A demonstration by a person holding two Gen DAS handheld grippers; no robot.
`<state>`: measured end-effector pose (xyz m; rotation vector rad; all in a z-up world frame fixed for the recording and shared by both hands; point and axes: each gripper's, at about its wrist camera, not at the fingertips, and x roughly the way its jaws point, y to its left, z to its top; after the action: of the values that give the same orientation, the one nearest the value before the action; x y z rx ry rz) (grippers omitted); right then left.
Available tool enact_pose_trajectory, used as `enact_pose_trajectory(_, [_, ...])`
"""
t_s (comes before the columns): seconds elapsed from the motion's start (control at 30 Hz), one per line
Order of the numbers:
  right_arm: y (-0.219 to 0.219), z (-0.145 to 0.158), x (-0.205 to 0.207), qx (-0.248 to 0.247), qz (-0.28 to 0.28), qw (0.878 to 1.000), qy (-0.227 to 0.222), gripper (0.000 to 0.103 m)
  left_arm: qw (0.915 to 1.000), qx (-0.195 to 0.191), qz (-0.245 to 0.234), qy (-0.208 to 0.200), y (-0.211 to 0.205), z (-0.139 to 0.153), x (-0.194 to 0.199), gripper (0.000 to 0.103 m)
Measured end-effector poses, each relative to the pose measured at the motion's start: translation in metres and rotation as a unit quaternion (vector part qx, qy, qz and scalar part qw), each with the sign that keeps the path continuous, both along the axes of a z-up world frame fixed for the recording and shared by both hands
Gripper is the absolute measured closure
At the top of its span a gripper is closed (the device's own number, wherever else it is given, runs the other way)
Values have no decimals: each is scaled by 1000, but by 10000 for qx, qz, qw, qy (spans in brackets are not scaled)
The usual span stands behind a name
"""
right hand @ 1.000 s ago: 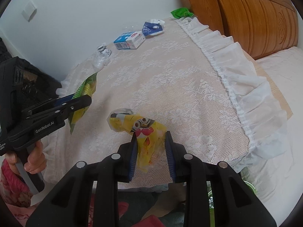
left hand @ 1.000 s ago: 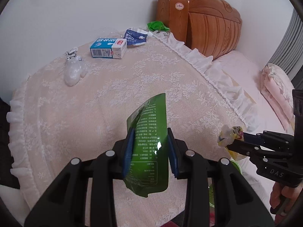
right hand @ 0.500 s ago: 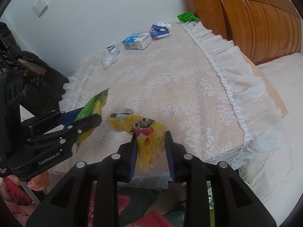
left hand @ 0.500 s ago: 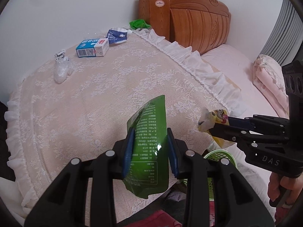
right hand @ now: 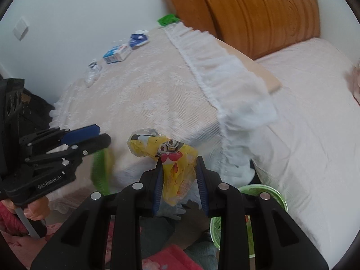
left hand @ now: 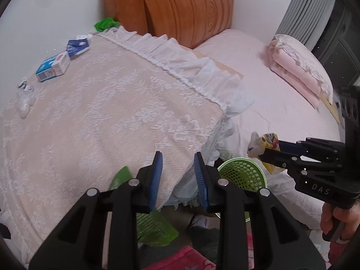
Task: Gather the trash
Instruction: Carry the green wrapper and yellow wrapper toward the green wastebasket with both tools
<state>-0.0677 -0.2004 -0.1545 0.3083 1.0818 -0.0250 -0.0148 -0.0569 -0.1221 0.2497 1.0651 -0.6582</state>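
**Carrying two packets toward the basket**

Closing on nothing, the left gripper (left hand: 177, 157) has empty jaws at their narrow setting. The green packet (left hand: 155, 229) shows as a blur below and behind its fingers, apparently loose. The green basket (left hand: 243, 175) sits lower and to that gripper's right, not under it. The right gripper (right hand: 178, 157) clamps the yellow packet (right hand: 175, 171), with the basket's rim below and to its right. The likely risk is that the green packet, free while off to one side of the basket, lands on the floor. The yellow packet, if let go before the jaws are over the rim, could miss likewise. A blue carton (left hand: 52, 68) lies far ahead on the lace cloth (left hand: 112, 112).
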Motion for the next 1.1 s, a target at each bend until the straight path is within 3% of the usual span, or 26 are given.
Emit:
enact_pose_trajectory(0.23, [-51,-27,-49,236,-877,9955,286,74,9995,124,265,-101,5,0,14,75])
enact_pose_trajectory(0.37, [-61,-34,-51,363,-976,9943,241,74,9985,213,478,-129,29,4,28,75])
enact_pose_trajectory(0.47, [-57,-34,-41,388,-897,9950,187,74,9989,208,381,-178,45,8,32,75])
enact_pose_trajectory(0.53, [-51,-33,-34,428,-784,9959,167,74,9992,269,214,-216,55,12,32,62])
enact_pose_trajectory(0.6, [-44,-33,-26,424,-677,9967,176,74,9992,357,68,-138,65,15,32,37])
enact_pose_trajectory(0.7, [-33,-31,-18,435,-532,9975,181,74,9991,405,106,32,78,22,30,26])
enact_pose_trajectory(0.77, [-27,-31,-14,461,-431,9978,181,74,9978,437,470,187,85,25,27,16])
enact_pose_trajectory(0.93, [-21,-30,-9,408,-165,9988,233,74,9842,80,1444,1023,88,10,14,11])
enact_pose_trajectory(1.1, [-26,-31,-9,361,94,9988,321,74,9690,415,2089,1253,72,-28,4,11])
